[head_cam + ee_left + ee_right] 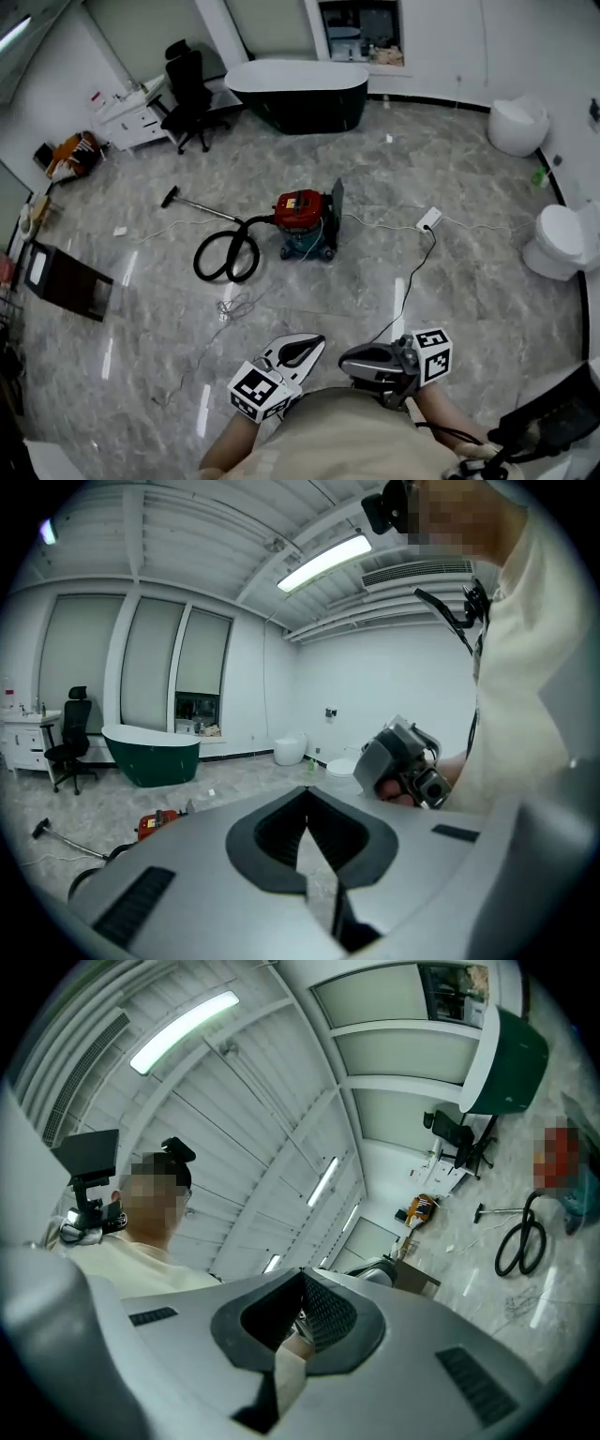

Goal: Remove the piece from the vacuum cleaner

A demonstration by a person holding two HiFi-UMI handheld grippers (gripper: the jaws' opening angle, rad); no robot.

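At the bottom of the head view, both grippers are held close against the person's torso, well apart from the vacuum [305,223]. The left gripper [317,341] is carried low at lower centre, with its marker cube nearest the body and its jaws pointed forward and to the right, toward the middle of the floor [469,300]. In the left gripper view its jaws are seen with their tips together and nothing between them. The right gripper [345,361] is held just beside it at lower right and is turned across the body, so that its jaws point to the left. A forearm [441,412] is seen running back from it toward the lower right corner. In the right gripper view its jaws are closed together and empty, and the room is seen tipped on its side. The two grippers are near each other but not touching.

The vacuum, red on top and teal below, is stood on the grey floor at the centre of the frame, untouched. A black hose [228,255] is joined to its left side and looped on the floor. From the hose a wand [202,206] is laid out toward the upper left. A bathtub [298,92] is seen beyond, at upper centre.
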